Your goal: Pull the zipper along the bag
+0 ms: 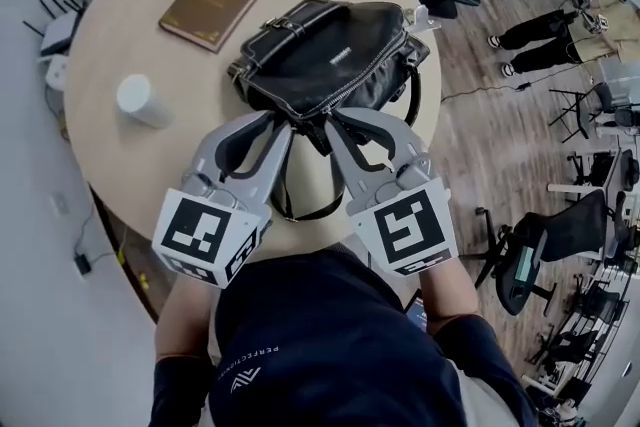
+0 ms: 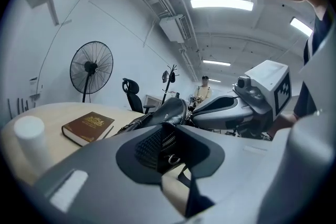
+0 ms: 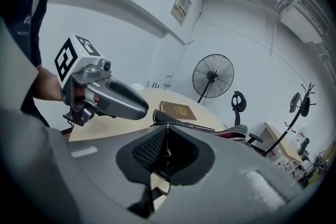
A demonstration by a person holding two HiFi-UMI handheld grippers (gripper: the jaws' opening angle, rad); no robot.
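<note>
- Between the jaws of the right gripper [image 3: 167, 126], which are closed together, a thin metal zipper pull [image 3: 167, 150] is pinched at the near end of the bag [image 1: 330, 55].
- Just beside it, the left gripper [image 2: 169, 124] has its jaws narrowly apart. Zipper teeth and a small metal ring [image 2: 172, 159] show in the gap, and the pads do not press on them.
- Seen from the head view, the two grippers converge, their tips close together at that same near end.
- The black bag lies on the round table [image 1: 120, 45]. Its long axis runs diagonally, from the end at the grippers away toward the far right edge.
- The zipper [image 1: 345, 75] follows that axis along the top of the bag.
- A black strap [image 1: 290, 215] loops from the bag toward the person, under the grippers.
- Farther left, a brown book [image 1: 214, 2] and a white cylinder [image 1: 143, 101] sit well apart from the bag.
</note>
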